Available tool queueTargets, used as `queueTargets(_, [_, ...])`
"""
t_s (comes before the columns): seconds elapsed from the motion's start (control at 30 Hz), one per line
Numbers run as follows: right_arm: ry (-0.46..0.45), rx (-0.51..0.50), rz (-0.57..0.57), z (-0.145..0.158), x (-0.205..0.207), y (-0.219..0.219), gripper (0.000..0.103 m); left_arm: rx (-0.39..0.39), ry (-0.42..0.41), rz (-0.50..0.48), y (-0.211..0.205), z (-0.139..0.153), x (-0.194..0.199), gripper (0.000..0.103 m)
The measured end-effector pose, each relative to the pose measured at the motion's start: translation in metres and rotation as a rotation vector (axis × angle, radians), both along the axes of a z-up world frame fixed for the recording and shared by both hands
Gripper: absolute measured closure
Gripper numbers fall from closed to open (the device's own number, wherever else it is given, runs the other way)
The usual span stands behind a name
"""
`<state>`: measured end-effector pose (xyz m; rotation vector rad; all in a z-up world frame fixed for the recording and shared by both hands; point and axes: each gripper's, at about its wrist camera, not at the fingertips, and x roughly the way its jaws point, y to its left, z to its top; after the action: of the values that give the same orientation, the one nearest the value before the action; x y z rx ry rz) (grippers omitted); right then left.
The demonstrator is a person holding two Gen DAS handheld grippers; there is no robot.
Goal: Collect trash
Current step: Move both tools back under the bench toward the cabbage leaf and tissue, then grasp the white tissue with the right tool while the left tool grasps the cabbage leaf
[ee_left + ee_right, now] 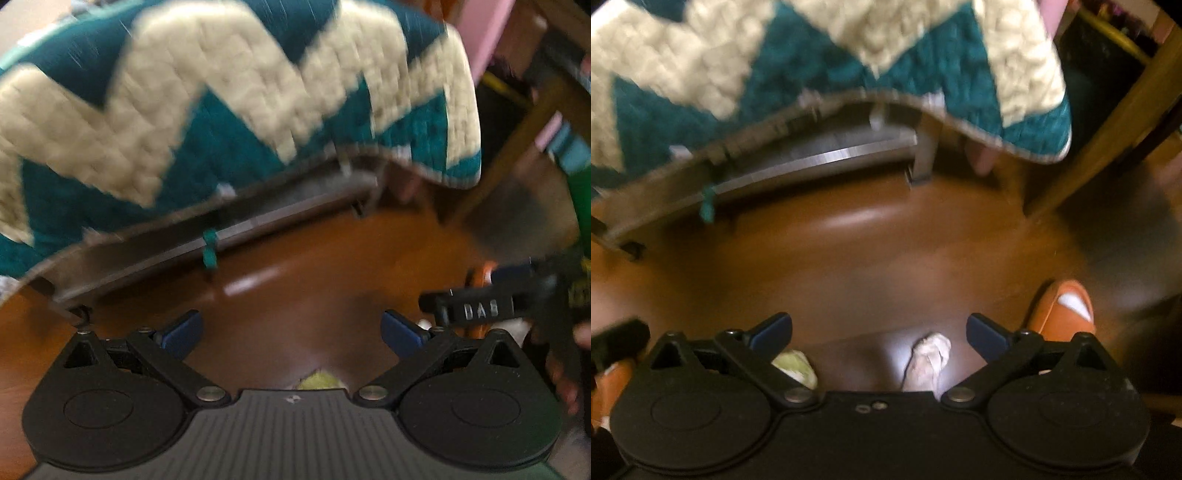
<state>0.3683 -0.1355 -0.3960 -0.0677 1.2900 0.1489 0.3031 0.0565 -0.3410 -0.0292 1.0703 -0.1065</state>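
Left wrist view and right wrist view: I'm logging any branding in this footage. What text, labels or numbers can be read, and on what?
"DAB", or so it reads through blur: pale raised letters on the black bar at the right edge of the left wrist view, likely part of the other tongs.
A small pale mark on the ribbed body of the left tongs: too small to read.
Right wrist view: no text visible.

Both grippers spread wide, holding nothing

The left gripper (291, 332) points down and forward, its blue pads (183, 334) far apart. The right gripper (879, 334) is posed likewise, its pads (986, 338) equally wide. In the left view the right gripper shows at the right edge, close by, with fingers of a hand (563, 380) below it.
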Motion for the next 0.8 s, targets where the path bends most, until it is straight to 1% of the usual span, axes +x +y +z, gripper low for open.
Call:
queueTargets(0.1, [0.066, -0.006, -0.038, -0.033, 0.004, -0.005, 0.004, -0.002, 0.076, -0.027, -0.009, -0.039, 0.000, 0.000])
queueTargets(0.17, [0.091, -0.023, -0.044, -0.051, 0.005, -0.007, 0.004, 0.000, 0.123, -0.041, -0.013, -0.064, 0.000, 0.000])
queueTargets(0.27, [0.137, -0.055, -0.036, -0.082, 0.006, -0.009, 0.005, -0.021, 0.194, -0.049, -0.018, -0.097, 0.000, 0.000])
queueTargets(0.4, [0.196, -0.081, -0.044, -0.118, 0.006, -0.015, 0.008, -0.043, 0.261, -0.057, -0.024, -0.134, -0.001, 0.000])
queueTargets(0.63, [0.275, -0.073, -0.109, -0.156, 0.012, -0.027, 0.011, -0.050, 0.326, -0.067, -0.034, -0.184, 0.000, 0.000])
queueTargets(0.67, [0.287, -0.072, -0.122, -0.161, 0.013, -0.029, 0.013, -0.050, 0.330, -0.064, -0.035, -0.190, 0.001, 0.000])
queueTargets(0.7, [0.293, -0.070, -0.135, -0.164, 0.013, -0.032, 0.014, -0.054, 0.336, -0.064, -0.035, -0.194, 0.003, 0.001])
queueTargets(0.77, [0.303, -0.065, -0.166, -0.171, 0.014, -0.036, 0.015, -0.058, 0.341, -0.062, -0.036, -0.202, 0.007, 0.001])
queueTargets(0.8, [0.310, -0.061, -0.179, -0.174, 0.015, -0.039, 0.017, -0.061, 0.338, -0.056, -0.036, -0.205, 0.008, 0.001])
